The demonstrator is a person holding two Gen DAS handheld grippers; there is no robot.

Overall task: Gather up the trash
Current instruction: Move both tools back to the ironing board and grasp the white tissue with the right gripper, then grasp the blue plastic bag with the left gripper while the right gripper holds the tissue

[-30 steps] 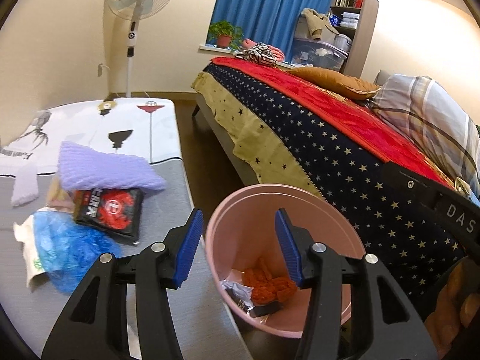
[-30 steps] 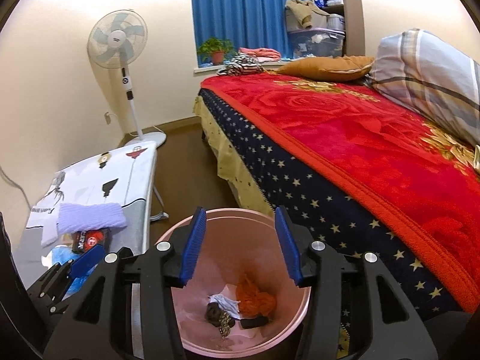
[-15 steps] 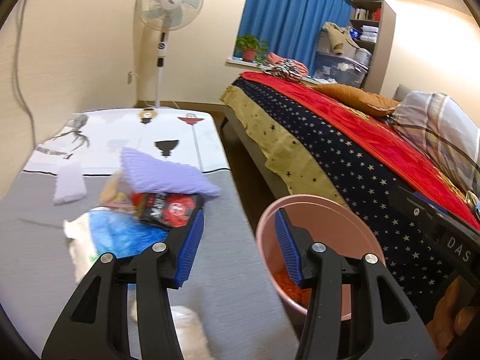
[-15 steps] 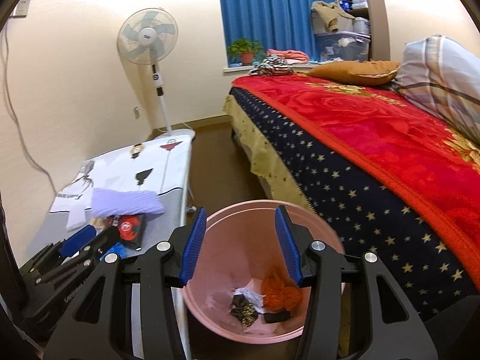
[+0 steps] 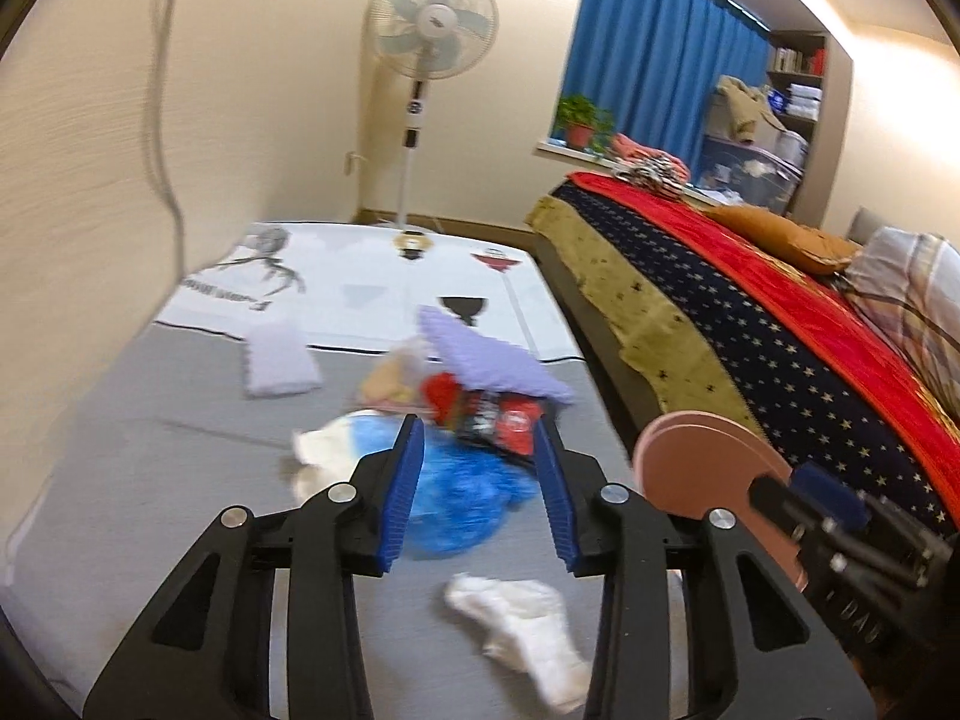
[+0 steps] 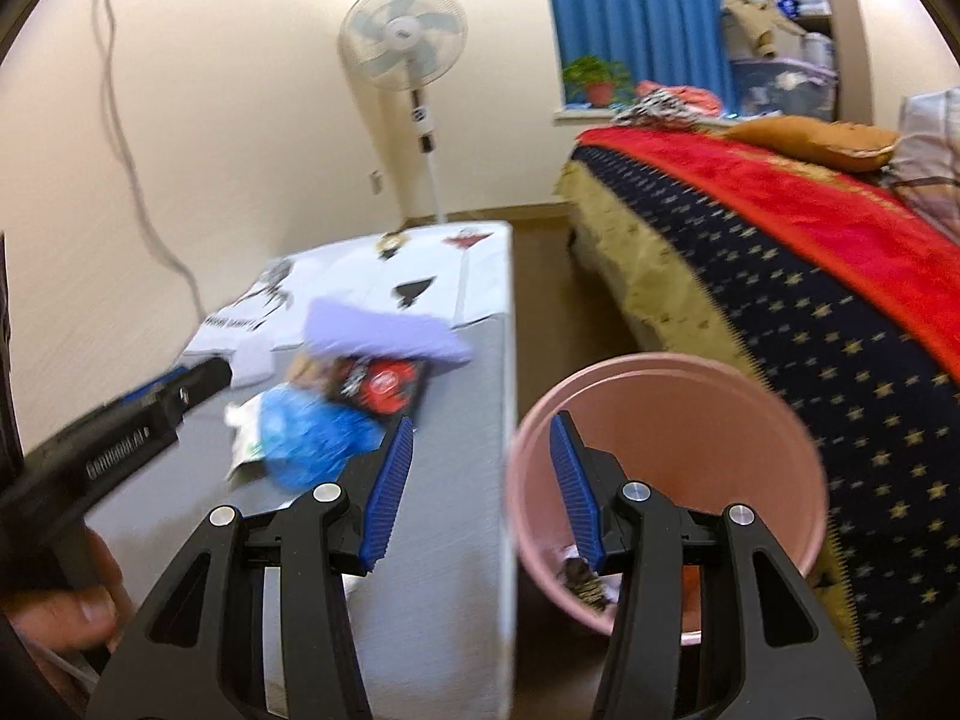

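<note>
Some trash already lies in the pink bin (image 6: 666, 438); wrappers (image 5: 492, 420) remain on the tabletop (image 5: 150, 480), both grippers (image 5: 480, 480) (image 6: 486, 480) spread, empty.

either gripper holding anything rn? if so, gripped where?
Nothing held. The left hand-held gripper is empty, jaws just closing in, aimed at the blue bag on the table. The right hand-held gripper is empty, open by the pink bin.

Likely a home bedroom: bed (image 5: 750, 312), blue curtains (image 5: 654, 60), standing fan (image 5: 432, 24).
</note>
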